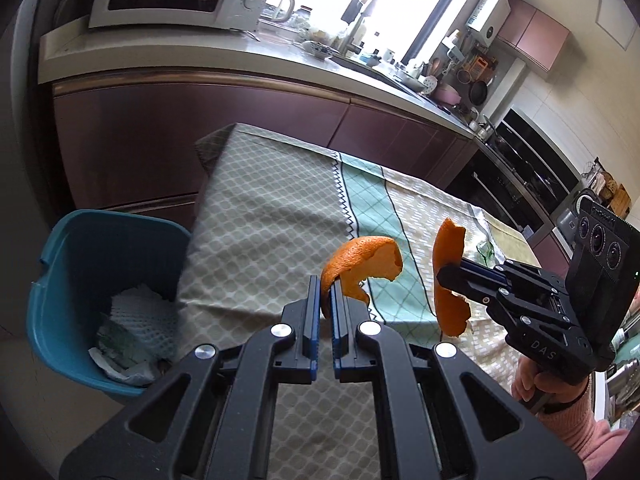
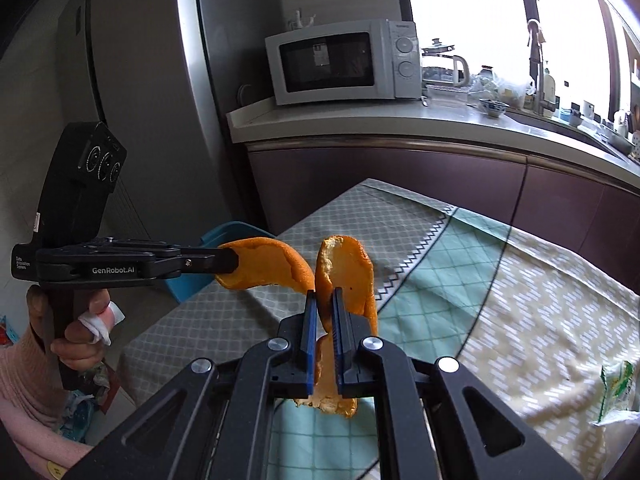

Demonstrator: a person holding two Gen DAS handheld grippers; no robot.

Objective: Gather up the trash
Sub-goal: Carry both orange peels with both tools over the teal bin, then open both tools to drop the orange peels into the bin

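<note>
1. The left gripper [image 1: 326, 300] had its jaws closed on a curled orange peel [image 1: 360, 264], held above the table [image 1: 260, 216] near its left edge.
2. The right gripper [image 2: 325, 312] pinched a second peel [image 2: 348, 272], lifted clear of the cloth.
3. The blue bin [image 1: 68, 264] stood beside that edge, probably their destination.

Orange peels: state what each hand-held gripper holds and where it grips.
Left hand-held gripper pinches one orange peel at its lower edge; right hand-held gripper clamps the other peel around its middle.
</note>
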